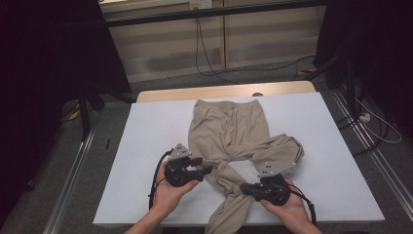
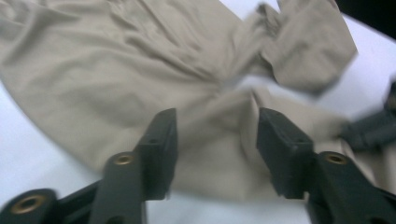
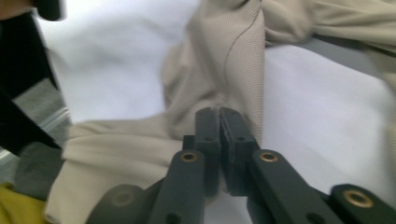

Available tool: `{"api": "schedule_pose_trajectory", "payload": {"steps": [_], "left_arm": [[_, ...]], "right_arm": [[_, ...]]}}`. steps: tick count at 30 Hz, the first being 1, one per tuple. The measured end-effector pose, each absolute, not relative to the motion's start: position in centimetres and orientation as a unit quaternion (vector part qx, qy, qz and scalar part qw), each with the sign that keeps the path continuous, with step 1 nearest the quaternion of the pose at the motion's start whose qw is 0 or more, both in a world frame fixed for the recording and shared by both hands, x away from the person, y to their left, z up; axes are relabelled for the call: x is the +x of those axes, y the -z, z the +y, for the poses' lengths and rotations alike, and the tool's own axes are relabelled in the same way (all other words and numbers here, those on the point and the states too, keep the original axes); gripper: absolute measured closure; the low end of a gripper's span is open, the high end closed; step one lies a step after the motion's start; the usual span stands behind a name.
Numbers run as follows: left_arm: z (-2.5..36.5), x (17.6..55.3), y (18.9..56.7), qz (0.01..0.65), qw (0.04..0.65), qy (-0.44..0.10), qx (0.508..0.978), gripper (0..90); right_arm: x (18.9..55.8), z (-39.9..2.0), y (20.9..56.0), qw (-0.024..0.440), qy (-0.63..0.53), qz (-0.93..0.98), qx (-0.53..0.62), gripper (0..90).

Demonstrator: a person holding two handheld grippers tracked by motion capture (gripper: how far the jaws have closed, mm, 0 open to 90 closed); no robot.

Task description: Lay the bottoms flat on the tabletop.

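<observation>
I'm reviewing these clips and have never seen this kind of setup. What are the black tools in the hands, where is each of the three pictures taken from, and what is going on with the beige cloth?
No robot arm here: a person holds a handheld two-jaw gripper in each hand. The high view looks down from above the person's side of the table, which has a white top. The other two pictures come from cameras riding on the grippers, looking along their black jaws.

On the table lie beige trousers, waistband at the far side, the legs crossed and bunched near the person.

The left gripper has its jaws apart over the cloth, not pinching it. The right gripper has its jaws pressed together against a fold of a trouser leg; it seems to pinch the fabric, though the gripped edge is hard to make out.
</observation>
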State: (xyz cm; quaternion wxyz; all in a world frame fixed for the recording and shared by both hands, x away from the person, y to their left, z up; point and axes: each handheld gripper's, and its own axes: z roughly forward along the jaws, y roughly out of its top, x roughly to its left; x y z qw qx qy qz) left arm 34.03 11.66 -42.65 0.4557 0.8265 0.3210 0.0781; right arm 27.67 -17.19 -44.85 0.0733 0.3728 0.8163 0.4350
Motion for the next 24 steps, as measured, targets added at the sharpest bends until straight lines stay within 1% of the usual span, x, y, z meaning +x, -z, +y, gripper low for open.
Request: {"api": "schedule_pose_trajectory", "payload": {"steps": [1, 3, 4, 5, 7, 9, 12, 14, 15, 16, 17, 18, 23, 24], "left_arm": [[11.5, 33.8, 43.2, 0.317, 0.446, -0.077, 0.834, 57.9], [11.1, 33.6, 44.0, 0.311, 0.435, -0.065, 0.843, 61.9], [10.7, 33.6, 44.2, 0.307, 0.429, -0.062, 0.847, 61.8], [10.3, 33.6, 44.4, 0.301, 0.427, -0.065, 0.85, 61.1], [9.4, 33.8, 44.8, 0.3, 0.423, -0.061, 0.853, 56.4], [8.6, 34.2, 45.2, 0.296, 0.412, -0.061, 0.86, 55.1], [7.5, 34.6, 46.1, 0.286, 0.394, -0.08, 0.87, 50.0], [7.0, 34.5, 46.0, 0.281, 0.39, -0.094, 0.871, 48.8], [6.8, 34.4, 45.9, 0.283, 0.382, -0.105, 0.873, 51.8], [6.7, 34.3, 45.9, 0.278, 0.38, -0.117, 0.875, 61.2], [6.8, 34.4, 45.8, 0.274, 0.378, -0.112, 0.877, 74.7], [7.0, 34.6, 45.8, 0.276, 0.379, -0.104, 0.877, 89.0], [8.3, 35.7, 44.9, 0.299, 0.402, -0.089, 0.861, 90.0], [8.5, 35.8, 44.5, 0.3, 0.406, -0.094, 0.858, 90.0]], "right_arm": [[27.7, -17.6, 44.9, 0.087, -0.424, 0.819, 0.377, 89.0], [27.8, -18.3, 45.2, 0.092, -0.412, 0.821, 0.385, 89.4], [27.8, -18.4, 45.3, 0.097, -0.407, 0.822, 0.385, 89.1], [27.9, -18.4, 45.3, 0.094, -0.41, 0.821, 0.385, 87.9], [27.9, -18.0, 44.9, 0.089, -0.429, 0.816, 0.376, 78.8], [28.1, -17.4, 44.3, 0.092, -0.447, 0.81, 0.367, 75.2], [29.0, -16.3, 44.1, 0.097, -0.446, 0.813, 0.36, 66.4], [29.3, -15.7, 44.6, 0.11, -0.422, 0.825, 0.36, 68.0], [29.4, -15.6, 44.9, 0.113, -0.411, 0.83, 0.36, 74.2], [29.5, -15.7, 45.2, 0.107, -0.409, 0.832, 0.359, 84.1], [29.5, -15.8, 45.2, 0.108, -0.407, 0.832, 0.362, 87.2], [29.5, -16.1, 45.1, 0.111, -0.408, 0.83, 0.365, 88.4], [29.1, -18.3, 43.5, 0.125, -0.436, 0.809, 0.376, 88.7], [29.0, -18.8, 43.3, 0.127, -0.438, 0.805, 0.379, 88.9]]}}
